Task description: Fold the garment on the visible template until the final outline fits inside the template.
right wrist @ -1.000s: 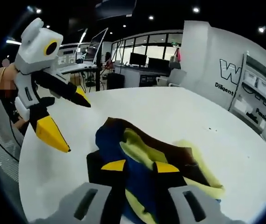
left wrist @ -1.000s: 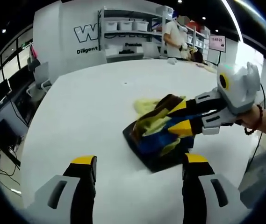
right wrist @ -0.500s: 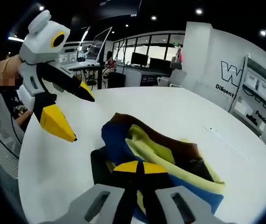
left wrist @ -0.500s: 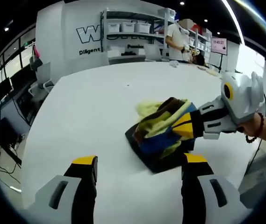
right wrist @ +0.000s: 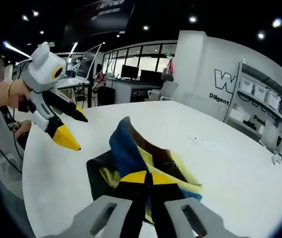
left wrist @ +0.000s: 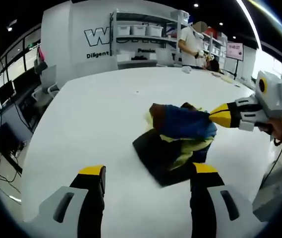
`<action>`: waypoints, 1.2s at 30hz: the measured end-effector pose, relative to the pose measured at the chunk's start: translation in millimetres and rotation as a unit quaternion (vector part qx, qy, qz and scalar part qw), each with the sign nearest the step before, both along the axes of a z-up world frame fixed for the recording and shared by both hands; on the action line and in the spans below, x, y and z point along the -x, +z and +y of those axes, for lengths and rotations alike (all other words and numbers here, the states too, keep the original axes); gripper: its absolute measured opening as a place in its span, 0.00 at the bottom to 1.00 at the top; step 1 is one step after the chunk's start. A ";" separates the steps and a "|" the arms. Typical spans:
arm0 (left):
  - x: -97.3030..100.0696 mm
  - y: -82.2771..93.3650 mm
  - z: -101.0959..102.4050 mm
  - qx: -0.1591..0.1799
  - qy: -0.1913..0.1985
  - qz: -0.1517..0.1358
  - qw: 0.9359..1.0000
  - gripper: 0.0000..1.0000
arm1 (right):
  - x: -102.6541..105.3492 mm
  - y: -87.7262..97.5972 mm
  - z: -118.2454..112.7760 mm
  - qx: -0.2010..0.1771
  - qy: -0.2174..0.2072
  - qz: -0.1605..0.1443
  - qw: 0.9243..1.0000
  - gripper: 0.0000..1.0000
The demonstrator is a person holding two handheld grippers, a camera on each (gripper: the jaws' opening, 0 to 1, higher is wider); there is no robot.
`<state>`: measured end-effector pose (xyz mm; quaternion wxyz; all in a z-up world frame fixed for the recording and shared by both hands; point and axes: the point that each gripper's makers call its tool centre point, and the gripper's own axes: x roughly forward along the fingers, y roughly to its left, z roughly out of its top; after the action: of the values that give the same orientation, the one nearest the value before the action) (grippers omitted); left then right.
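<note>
Blue garment (left wrist: 184,123) now lifted higher (right gripper (right wrist: 147,177))

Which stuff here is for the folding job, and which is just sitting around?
For the job:
- blue, yellow and brown fabric garment
- flat black template under it
- right gripper, shut on the garment
- left gripper, open

Just around:
- round white table
- white storage bins on grey shelves
- dark computer monitors
</note>
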<state>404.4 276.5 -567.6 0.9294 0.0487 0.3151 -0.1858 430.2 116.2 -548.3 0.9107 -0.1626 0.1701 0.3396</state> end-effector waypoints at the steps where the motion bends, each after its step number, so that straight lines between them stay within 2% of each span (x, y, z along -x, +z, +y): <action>1: -0.6 -0.4 -1.4 0.001 -0.001 0.000 1.000 0.70 | -1.3 3.3 -6.2 0.000 -0.008 -0.004 1.000 0.00; 7: -7.0 -3.3 -9.5 -0.001 -0.009 0.002 1.000 0.66 | -10.8 17.7 -46.0 -0.005 -0.066 -0.016 0.998 0.00; 12: -14.7 -3.4 -14.8 0.001 -0.011 -0.002 1.000 0.64 | -17.1 18.5 -74.0 0.005 -0.102 -0.017 0.995 0.00; 20: -25.6 -5.4 -23.0 0.000 -0.021 -0.005 1.000 0.60 | -22.2 20.3 -108.8 -0.016 -0.143 -0.003 0.990 0.00; 23: -30.7 -6.1 -28.2 0.007 -0.024 -0.005 1.000 0.59 | -22.3 16.3 -125.0 0.029 -0.153 -0.010 0.988 0.00; 30: -46.8 -9.5 -41.6 0.007 -0.034 -0.012 0.999 0.55 | -26.2 9.9 -159.1 0.061 -0.185 -0.002 0.981 0.00; 36: -63.4 -12.1 -51.8 0.013 -0.033 -0.016 0.999 0.50 | -24.9 -0.8 -197.6 0.092 -0.231 0.013 0.968 0.00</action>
<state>467.8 224.6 -579.7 0.9282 0.0501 0.2959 -0.2200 455.1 -81.4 -549.2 0.9431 -0.1977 0.2460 0.1049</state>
